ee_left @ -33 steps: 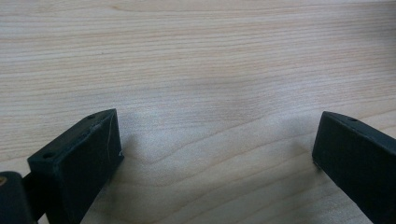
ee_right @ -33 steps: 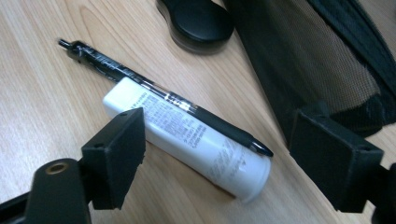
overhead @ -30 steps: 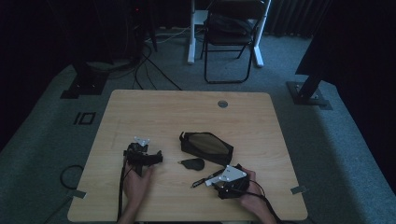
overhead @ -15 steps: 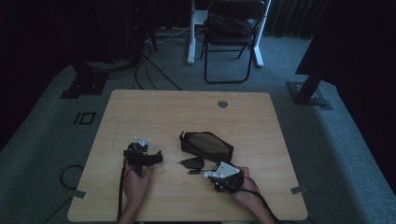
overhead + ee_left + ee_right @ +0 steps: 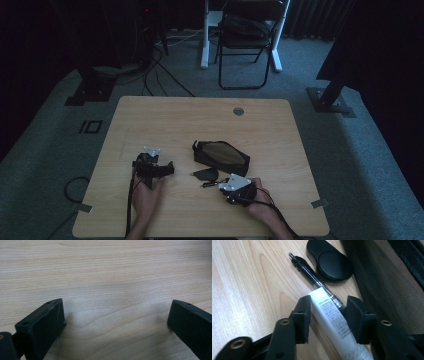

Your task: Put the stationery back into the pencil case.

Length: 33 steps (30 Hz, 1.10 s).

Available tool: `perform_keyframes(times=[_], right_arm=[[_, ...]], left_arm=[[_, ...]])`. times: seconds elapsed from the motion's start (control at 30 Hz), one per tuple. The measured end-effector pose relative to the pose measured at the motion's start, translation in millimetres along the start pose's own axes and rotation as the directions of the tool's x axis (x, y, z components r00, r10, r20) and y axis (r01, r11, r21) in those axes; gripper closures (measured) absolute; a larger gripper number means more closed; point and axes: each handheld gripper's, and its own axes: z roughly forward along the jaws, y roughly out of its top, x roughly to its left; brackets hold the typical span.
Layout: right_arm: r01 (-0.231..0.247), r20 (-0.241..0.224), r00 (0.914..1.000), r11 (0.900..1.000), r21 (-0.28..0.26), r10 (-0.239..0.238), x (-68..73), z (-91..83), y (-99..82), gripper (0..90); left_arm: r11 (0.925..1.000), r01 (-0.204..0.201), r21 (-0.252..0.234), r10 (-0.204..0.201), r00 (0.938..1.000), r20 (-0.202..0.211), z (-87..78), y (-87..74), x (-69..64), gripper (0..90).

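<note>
The right gripper (image 5: 327,315) now sits closer to the pouch (image 5: 222,154), its fingers (image 5: 303,315) just closing around the white tube (image 5: 334,327) and pen (image 5: 312,277).

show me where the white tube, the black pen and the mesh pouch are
white tube (image 5: 332,315), right gripper view, printed side between the fingers
black pen (image 5: 308,271), right gripper view, barrel near the tip
mesh pouch (image 5: 223,153), high view, brown mesh face

Dim lab or studio, grey carpet (image 5: 45,150), wooden table (image 5: 165,120), folding chair (image 5: 248,45), floor cables (image 5: 160,65), stand bases (image 5: 87,92)
</note>
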Motion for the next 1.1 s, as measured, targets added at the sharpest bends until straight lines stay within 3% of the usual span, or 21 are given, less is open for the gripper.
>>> perform_keyframes(times=[0.17,0.37,0.8,1.1], right_arm=[[-0.010,-0.016,0.9998,0.9999,0.010,0.010,0.3,-2.9,0.8,65.4],[-0.016,-0.041,0.9990,0.9997,0.016,0.017,0.7,-4.0,-0.9,67.8],[-0.071,-0.109,0.9912,0.9966,0.042,0.075,-0.8,4.4,0.6,67.8],[-0.115,-0.136,0.9835,0.9927,0.035,0.119,-2.3,10.0,4.0,61.0]], left_arm=[[1.0000,0.000,0.000,0.000,1.0000,0.000,0.0,0.0,0.0,1.5],[1.0000,0.000,0.000,0.000,1.0000,0.000,0.0,0.0,0.0,1.5],[1.0000,0.000,0.000,0.000,1.0000,0.000,0.0,0.0,0.0,1.5],[1.0000,0.000,0.000,0.000,1.0000,0.000,0.0,0.0,0.0,1.5]])
